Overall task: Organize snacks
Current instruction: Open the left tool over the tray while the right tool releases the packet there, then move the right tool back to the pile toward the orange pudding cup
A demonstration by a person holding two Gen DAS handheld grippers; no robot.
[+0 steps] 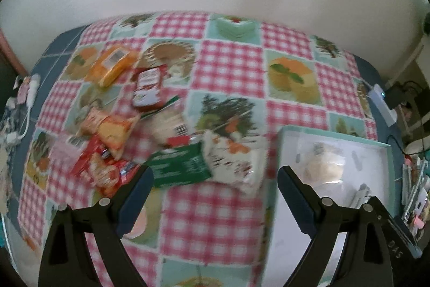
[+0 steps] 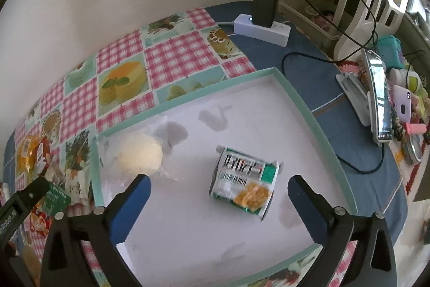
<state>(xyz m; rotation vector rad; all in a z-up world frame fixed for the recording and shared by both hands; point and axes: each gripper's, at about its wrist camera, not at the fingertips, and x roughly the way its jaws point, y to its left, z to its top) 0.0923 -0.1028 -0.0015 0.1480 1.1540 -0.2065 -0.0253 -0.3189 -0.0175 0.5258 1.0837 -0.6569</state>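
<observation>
A white tray with a mint-green rim (image 2: 301, 98) lies on the checked tablecloth; it also shows in the left wrist view (image 1: 336, 137). In it lie a green-and-white snack packet (image 2: 244, 182) and a pale round bun in clear wrap (image 2: 139, 155). My right gripper (image 2: 219, 192) is open and empty above the tray, just before the packet. My left gripper (image 1: 215, 184) is open and empty over the cloth, left of the tray. Before it lie a green-and-white packet (image 1: 204, 163), red-orange packets (image 1: 107, 149), a red packet (image 1: 147, 88) and an orange packet (image 1: 113, 63).
A white power strip with a black charger (image 2: 262, 23) sits behind the tray on the blue table. Cables, a phone on a stand (image 2: 379, 96) and clutter fill the right edge. A wall stands behind the table. The left gripper's finger (image 2: 29, 195) shows at left.
</observation>
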